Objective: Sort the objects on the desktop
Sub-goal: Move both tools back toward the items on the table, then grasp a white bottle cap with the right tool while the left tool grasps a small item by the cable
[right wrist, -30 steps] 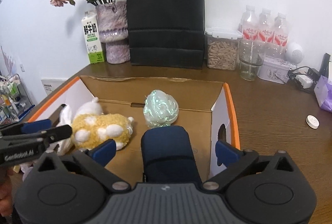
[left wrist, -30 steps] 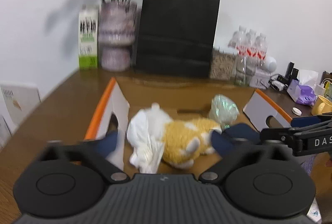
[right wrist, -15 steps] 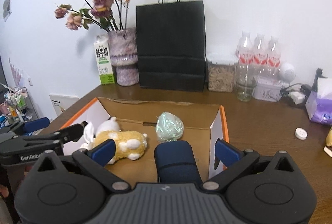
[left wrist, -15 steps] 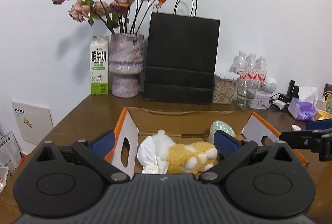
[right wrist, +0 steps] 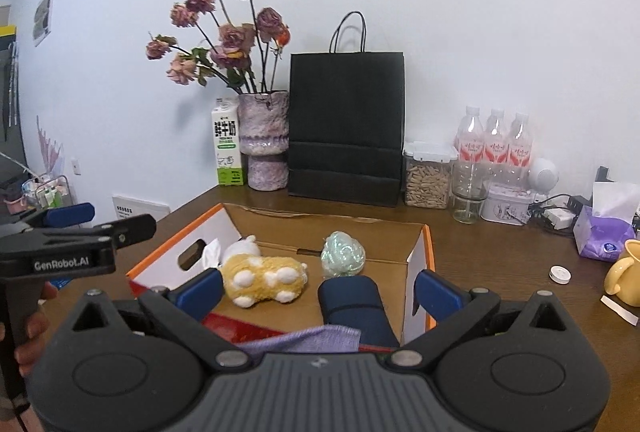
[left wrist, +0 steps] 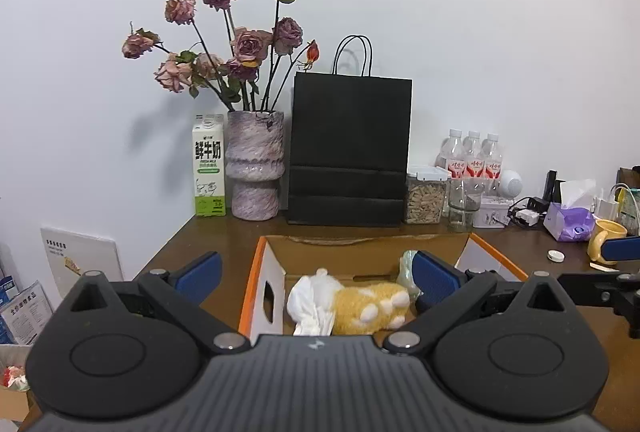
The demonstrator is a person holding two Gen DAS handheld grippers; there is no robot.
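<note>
Hovering above the near edge of the box (right wrist: 418,252), both hand-held grippers have their blue fingers spread and hold nothing. The left hand-held gripper (left wrist: 316,274) looks over the box's left wall; the right hand-held gripper (right wrist: 318,290) looks into its open top, and a hand (right wrist: 28,332) shows at the left edge of that view, on the other tool's grip.

The box stands open on the brown worktop (right wrist: 500,252), its flaps edged in orange. Inside lie a yellow plush toy (right wrist: 262,278) on its side, a white tissue (left wrist: 312,306) touching its left end, a pale green ball (right wrist: 343,259) just right of it toward the far wall, and a dark blue roll (right wrist: 352,302) at the near right. A purple cloth (right wrist: 304,340) lies at the near edge, partly hidden by the right tool's body.

Along the far wall stand a milk carton (left wrist: 208,171), a vase (left wrist: 256,171) of dried roses, a black bag (left wrist: 348,151), a jar (left wrist: 426,195) and three bottles (left wrist: 474,155). On the right of the worktop sit a tissue pack (right wrist: 606,236), a yellow mug (right wrist: 624,274) and a small white cap (right wrist: 560,274).
</note>
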